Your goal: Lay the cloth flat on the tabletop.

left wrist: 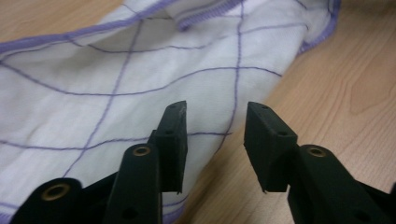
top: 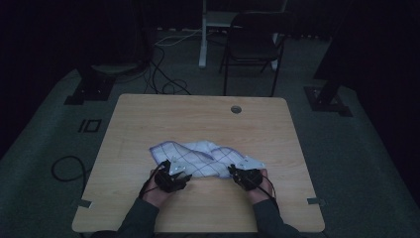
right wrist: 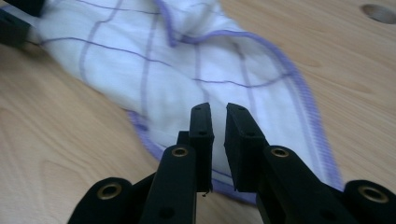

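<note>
A white cloth (top: 200, 157) with purple grid lines and purple hem lies crumpled on the wooden table (top: 198, 116), near the front. My left gripper (top: 182, 174) sits at its near left edge. In the left gripper view the jaws (left wrist: 215, 128) stand well apart over the cloth (left wrist: 140, 70), with nothing pinched between them. My right gripper (top: 235, 173) is at the cloth's near right corner. In the right gripper view its jaws (right wrist: 218, 122) leave a narrow gap above the hemmed edge of the cloth (right wrist: 187, 70), which lies beneath them and is not clamped.
A round cable hole (top: 236, 109) is in the table's far side. Beyond the table stand a dark folding chair (top: 252, 44) and stand bases, with cables (top: 67, 168) on the floor. Bare wood surrounds the cloth.
</note>
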{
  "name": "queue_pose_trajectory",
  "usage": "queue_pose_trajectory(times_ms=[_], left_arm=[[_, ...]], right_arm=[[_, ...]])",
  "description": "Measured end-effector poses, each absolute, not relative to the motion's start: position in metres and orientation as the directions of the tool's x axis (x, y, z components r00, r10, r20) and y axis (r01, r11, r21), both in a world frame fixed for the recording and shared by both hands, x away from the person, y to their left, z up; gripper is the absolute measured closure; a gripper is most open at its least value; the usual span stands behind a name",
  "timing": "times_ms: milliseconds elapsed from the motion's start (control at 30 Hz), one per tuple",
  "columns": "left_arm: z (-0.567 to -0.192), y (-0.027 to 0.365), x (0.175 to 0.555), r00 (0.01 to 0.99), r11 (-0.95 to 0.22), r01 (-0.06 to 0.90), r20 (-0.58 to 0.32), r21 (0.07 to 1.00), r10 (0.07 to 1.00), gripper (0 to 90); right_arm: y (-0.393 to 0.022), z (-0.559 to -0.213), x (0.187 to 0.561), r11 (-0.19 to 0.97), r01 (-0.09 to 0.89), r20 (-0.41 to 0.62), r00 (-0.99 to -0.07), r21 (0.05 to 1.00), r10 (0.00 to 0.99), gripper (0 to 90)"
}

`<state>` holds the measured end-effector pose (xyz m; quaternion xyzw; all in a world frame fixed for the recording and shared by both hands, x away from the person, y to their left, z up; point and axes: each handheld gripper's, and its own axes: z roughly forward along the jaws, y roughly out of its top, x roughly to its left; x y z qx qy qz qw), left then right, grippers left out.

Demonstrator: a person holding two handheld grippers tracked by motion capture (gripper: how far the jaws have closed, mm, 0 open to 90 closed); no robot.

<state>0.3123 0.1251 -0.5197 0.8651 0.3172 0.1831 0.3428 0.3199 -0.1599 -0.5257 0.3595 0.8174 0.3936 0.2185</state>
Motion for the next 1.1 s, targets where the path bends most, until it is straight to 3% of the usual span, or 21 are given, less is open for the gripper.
queue_pose_trajectory(times_ms=[233, 400, 467, 500, 533, 600, 700, 833, 1000, 1100], left_arm=[[-0.534, 0.112, 0.317, 0.714, -0.633, 0.409, 0.202, 0.657, 0.671, 53.6], [-0.534, 0.11, 0.322, 0.705, -0.632, 0.409, 0.211, 0.659, 0.677, 56.1], [-0.534, 0.109, 0.324, 0.707, -0.632, 0.411, 0.207, 0.658, 0.676, 66.3], [-0.533, 0.107, 0.325, 0.711, -0.637, 0.406, 0.212, 0.655, 0.671, 77.6], [-0.533, 0.107, 0.325, 0.711, -0.637, 0.406, 0.212, 0.655, 0.671, 82.1], [-0.529, 0.106, 0.325, 0.721, -0.626, 0.405, 0.188, 0.666, 0.667, 84.7], [-0.512, 0.111, 0.325, 0.757, -0.592, 0.403, 0.109, 0.698, 0.644, 85.0], [-0.494, 0.116, 0.327, 0.77, -0.543, 0.409, 0.041, 0.733, 0.636, 85.0], [-0.481, 0.118, 0.333, 0.759, -0.523, 0.401, 0.047, 0.752, 0.65, 84.9], [-0.477, 0.119, 0.35, 0.738, -0.497, 0.423, 0.03, 0.757, 0.674, 84.9]], right_arm=[[-0.134, -0.537, 0.314, 0.506, 0.387, -0.09, -0.72, 0.771, 0.688, 77.2], [-0.131, -0.541, 0.314, 0.527, 0.392, -0.095, -0.729, 0.754, 0.678, 74.0], [-0.132, -0.543, 0.314, 0.531, 0.403, -0.087, -0.731, 0.745, 0.677, 71.5], [-0.133, -0.545, 0.315, 0.533, 0.407, -0.084, -0.732, 0.742, 0.676, 71.2], [-0.133, -0.545, 0.315, 0.533, 0.407, -0.084, -0.732, 0.742, 0.676, 71.2], [-0.134, -0.543, 0.315, 0.546, 0.405, -0.108, -0.724, 0.733, 0.681, 84.3], [-0.139, -0.539, 0.314, 0.546, 0.396, -0.12, -0.72, 0.738, 0.684, 87.5], [-0.149, -0.527, 0.313, 0.501, 0.368, -0.11, -0.711, 0.783, 0.694, 87.4], [-0.159, -0.515, 0.313, 0.448, 0.34, -0.087, -0.71, 0.827, 0.699, 86.1], [-0.163, -0.512, 0.315, 0.422, 0.345, -0.08, -0.687, 0.838, 0.722, 77.7]])
